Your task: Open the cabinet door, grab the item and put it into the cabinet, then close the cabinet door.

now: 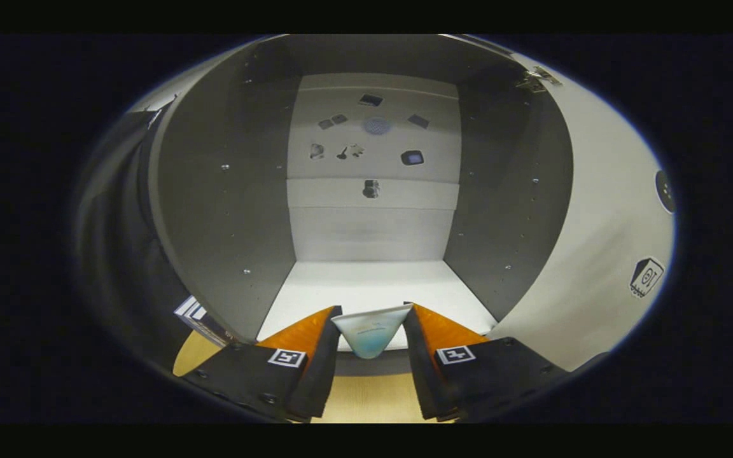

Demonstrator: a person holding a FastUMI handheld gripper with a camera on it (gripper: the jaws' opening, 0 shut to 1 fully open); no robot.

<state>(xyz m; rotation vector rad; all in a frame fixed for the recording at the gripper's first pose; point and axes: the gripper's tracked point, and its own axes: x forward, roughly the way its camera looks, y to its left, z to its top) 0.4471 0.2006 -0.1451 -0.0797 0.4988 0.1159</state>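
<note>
The gripper (371, 318) points straight into an open cabinet (226, 210) and grasps the item (369, 334), a small pale packet with a light blue lower part, clamped between its two fingers (306, 337). Both fingers press on the packet's sides. The packet sits at the front edge of the cabinet floor (366, 283), just at the threshold, with most of the white floor stretching beyond it toward the back wall (373, 222).

The cabinet has dark grey side walls dotted with small shelf-pin holes. Its pale back wall carries several small dark stickers or marks (373, 137), too small to identify. On the right, the white cabinet door (608, 242) stands swung open, with a metal hinge (538, 79) at its top corner and a small sticker (646, 277) near its lower edge. Below the fingers lies a light wooden surface (366, 397).
</note>
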